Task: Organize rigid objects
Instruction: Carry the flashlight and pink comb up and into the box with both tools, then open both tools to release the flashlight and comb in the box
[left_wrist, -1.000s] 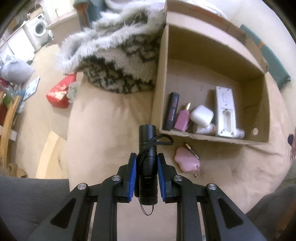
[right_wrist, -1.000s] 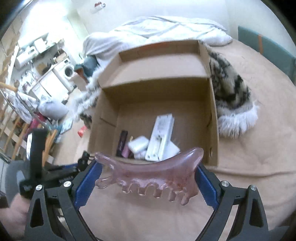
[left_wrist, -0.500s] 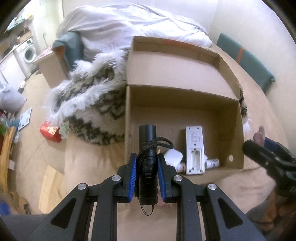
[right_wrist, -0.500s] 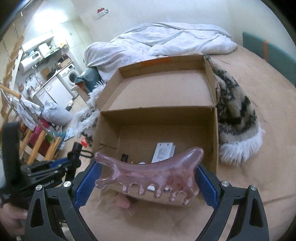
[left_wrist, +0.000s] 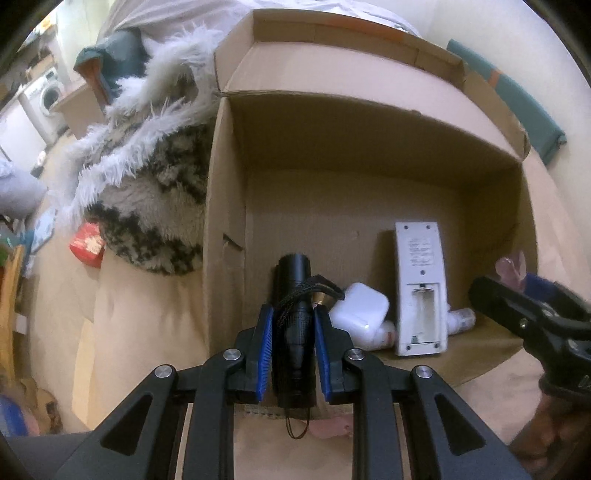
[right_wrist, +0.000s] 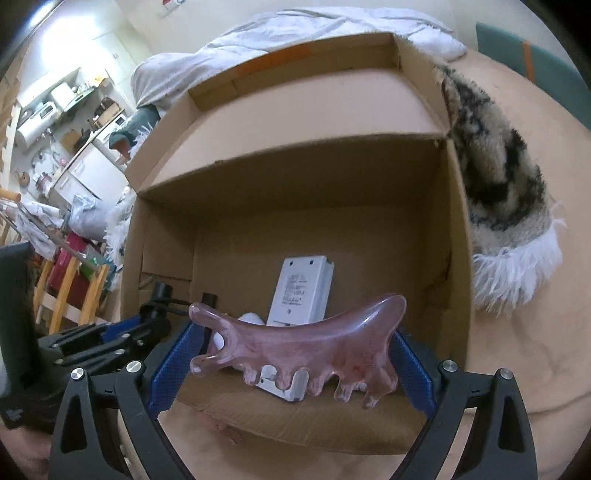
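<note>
Left gripper: clamped on a black cylindrical flashlight.
Right gripper: grasping a translucent pink toothed comb.
Below: open brown cardboard box.

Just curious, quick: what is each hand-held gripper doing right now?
Left hand-held gripper: shut on the black flashlight.
Right hand-held gripper: shut on the pink comb.

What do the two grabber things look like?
Both are black plastic. The left gripper and the right gripper each have two angled arms with triangle-shaped holes, shiny silver bolts, and flat bright blue fingers.
</note>
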